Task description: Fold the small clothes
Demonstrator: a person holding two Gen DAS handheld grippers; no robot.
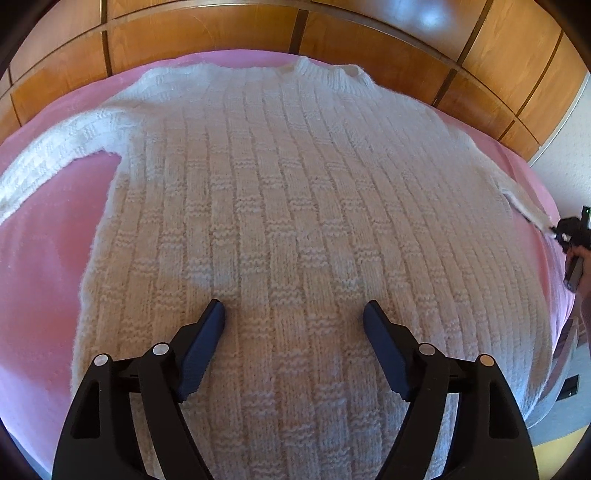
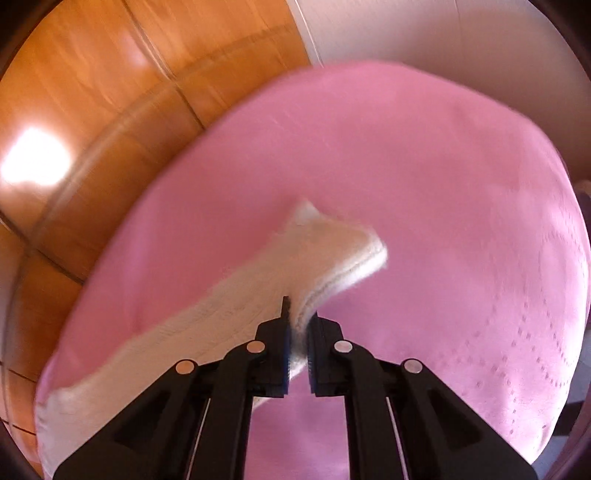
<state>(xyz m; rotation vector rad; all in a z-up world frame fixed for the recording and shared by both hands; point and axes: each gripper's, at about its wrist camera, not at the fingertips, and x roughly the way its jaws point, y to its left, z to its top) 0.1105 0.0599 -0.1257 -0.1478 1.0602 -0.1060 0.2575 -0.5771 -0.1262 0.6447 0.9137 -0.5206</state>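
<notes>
Sweater [image 1: 295, 206]: white, chunky knit, laid flat and face-up on pink bedding [image 1: 48, 229] in front of wood panelling [image 1: 207, 33]. Neck toward the panelling, hem nearest the left wrist camera. Basket-weave blocks between long vertical ribs; fuzzy at the edges, thick and soft by the look of it. Left sleeve [image 1: 55, 151] stretched out sideways over the pink; right sleeve [image 2: 236, 295] drawn away from the body and pinched near its cuff.

Right gripper [image 2: 297, 332] clamped on that sleeve just short of the ribbed cuff, jaws nearly together with knit bunched between them. Seen small at the far edge of the left view too, cuff end in its grip. Left gripper [image 1: 293, 314] spread wide above the lower middle of the body, gripping nothing; contact with the knit impossible to judge from here.

Likely trouble from this point:
- Slipping out of the pinch. Only a narrow bite of loose, fluffy knit between the pads, so a quick swing could pull it free and drop the sleeve short of the body.
- Dragging the whole garment. Nothing visibly pinning the body, so a hard tug on the sleeve probably skews the shoulder and rumples the flat panel.
- Stretching. Open knit under tension along the sleeve may lengthen and fold unevenly.
- Snagging. Looped yarn could catch on a pad edge at release and lift the fold back up.

Motion blur in the right view; finer detail of the cuff stitching not readable.
</notes>
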